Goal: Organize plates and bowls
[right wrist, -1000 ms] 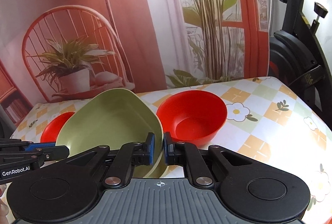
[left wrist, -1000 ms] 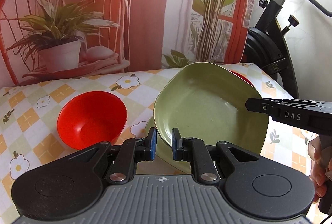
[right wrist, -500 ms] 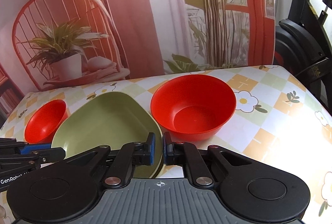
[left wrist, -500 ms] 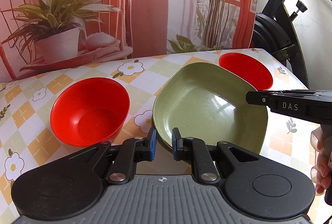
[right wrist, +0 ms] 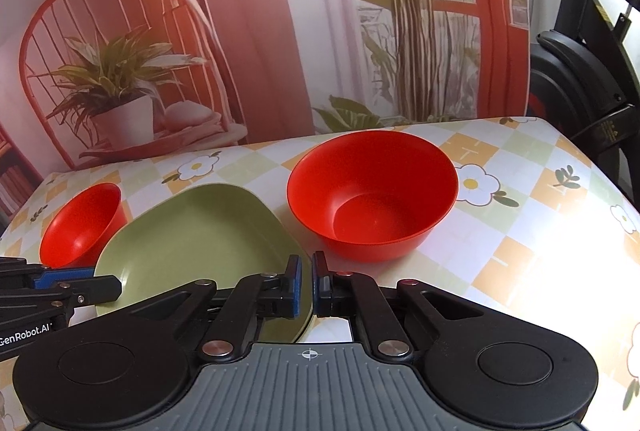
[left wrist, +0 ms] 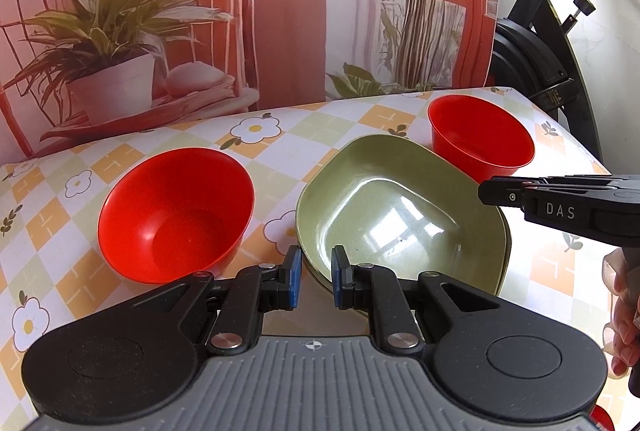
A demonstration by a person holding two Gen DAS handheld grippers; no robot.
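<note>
A green plate (left wrist: 400, 215) lies flat on the flowered tablecloth, nested on a second green rim (left wrist: 507, 247) that shows beneath it. My left gripper (left wrist: 316, 275) is shut on its near rim. At the plate's right rim (right wrist: 200, 243) my right gripper (right wrist: 306, 279) is shut too, and it shows from the side in the left wrist view (left wrist: 486, 191). One red bowl (left wrist: 176, 215) sits upright left of the plate. Another red bowl (right wrist: 372, 199) sits to its right.
A printed backdrop (left wrist: 280, 11) stands along the table's far edge. A black exercise bike (left wrist: 540, 51) is beyond the right table edge (right wrist: 600, 183). A person's hand (left wrist: 624, 311) holds the right gripper's handle. Bare tablecloth (right wrist: 520, 263) stretches right of the bowl.
The green plate was lifted and tilted toward me; now it has come down flat between the two red bowls. Both grippers moved down with it and kept their hold.
</note>
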